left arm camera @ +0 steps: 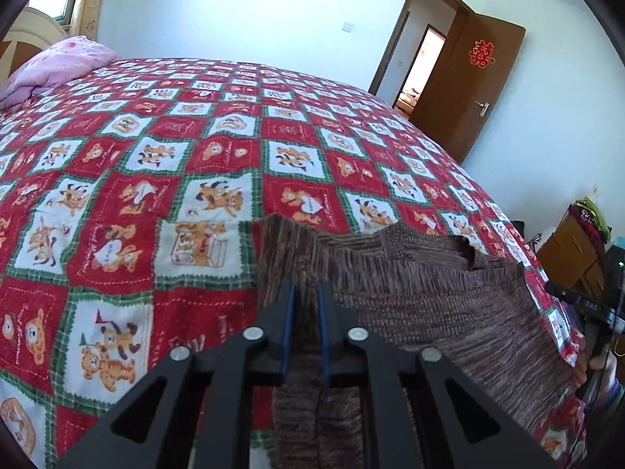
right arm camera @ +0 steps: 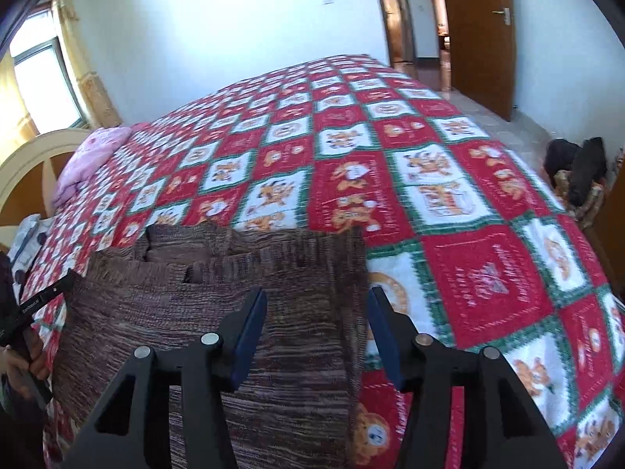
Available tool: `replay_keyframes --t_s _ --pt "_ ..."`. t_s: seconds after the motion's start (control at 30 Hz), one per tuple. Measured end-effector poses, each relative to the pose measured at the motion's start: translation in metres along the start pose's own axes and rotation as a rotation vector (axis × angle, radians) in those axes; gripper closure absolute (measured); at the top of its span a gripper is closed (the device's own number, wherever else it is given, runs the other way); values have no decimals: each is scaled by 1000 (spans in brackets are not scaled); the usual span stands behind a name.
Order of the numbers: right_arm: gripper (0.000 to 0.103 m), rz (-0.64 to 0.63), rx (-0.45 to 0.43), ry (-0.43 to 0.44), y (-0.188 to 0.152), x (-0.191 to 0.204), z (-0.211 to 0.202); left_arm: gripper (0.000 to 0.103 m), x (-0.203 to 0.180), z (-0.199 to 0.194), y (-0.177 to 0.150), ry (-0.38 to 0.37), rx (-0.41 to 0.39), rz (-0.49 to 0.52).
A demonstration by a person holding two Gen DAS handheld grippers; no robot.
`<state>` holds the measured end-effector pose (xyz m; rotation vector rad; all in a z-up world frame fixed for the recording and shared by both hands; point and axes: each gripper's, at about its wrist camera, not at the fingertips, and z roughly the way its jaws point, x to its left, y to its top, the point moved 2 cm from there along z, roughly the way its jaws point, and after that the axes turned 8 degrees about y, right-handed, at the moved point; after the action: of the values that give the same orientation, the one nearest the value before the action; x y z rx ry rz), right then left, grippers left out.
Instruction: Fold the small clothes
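Observation:
A brown striped knit garment (left arm camera: 429,297) lies on the red and white checked bedspread (left arm camera: 195,156). My left gripper (left arm camera: 306,293) is shut on the garment's left edge, with a fold of knit pinched between the blue pads. In the right wrist view the same garment (right arm camera: 203,312) lies spread below my right gripper (right arm camera: 316,301), which is open with its jaws wide apart over the garment's right edge. The right gripper holds nothing. The left gripper's body (right arm camera: 35,305) shows at the left edge of the right wrist view.
A pink quilt (left arm camera: 58,66) lies at the head of the bed by the headboard (right arm camera: 35,156). An open brown door (left arm camera: 468,86) stands beyond the bed. A wooden cabinet (left arm camera: 578,250) stands at the right. Dark bags (right arm camera: 578,168) sit on the floor.

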<state>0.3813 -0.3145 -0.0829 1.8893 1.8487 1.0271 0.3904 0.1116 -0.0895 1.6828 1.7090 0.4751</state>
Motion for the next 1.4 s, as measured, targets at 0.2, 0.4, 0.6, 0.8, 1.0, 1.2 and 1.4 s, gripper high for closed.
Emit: replay_keyframes --t_s 0.2,0.4,0.6,0.8,1.0,1.2,1.4 --pt "48 -109 82 -32 2 15 40 75 2 -6 -3 -12 -2 53" --pt "80 -146 102 -58 -8 20 54 49 -3 -3 -5 4 14 107" --pt "96 -234 8 -106 -11 45 23 49 -5 16 -6 54 55 99" --pt "96 -232 -56 -112 -14 57 -3 94 -8 21 -13 81 56 89" --pt "96 -226 -83 -137 -18 60 -13 97 -19 7 -14 80 -12 143" --pt "96 -227 -145 -155 -10 66 -33 98 -16 -11 3 13 -55 51" --pt "96 -290 -188 -199 16 74 -35 98 -15 -2 29 0 -68 -15"
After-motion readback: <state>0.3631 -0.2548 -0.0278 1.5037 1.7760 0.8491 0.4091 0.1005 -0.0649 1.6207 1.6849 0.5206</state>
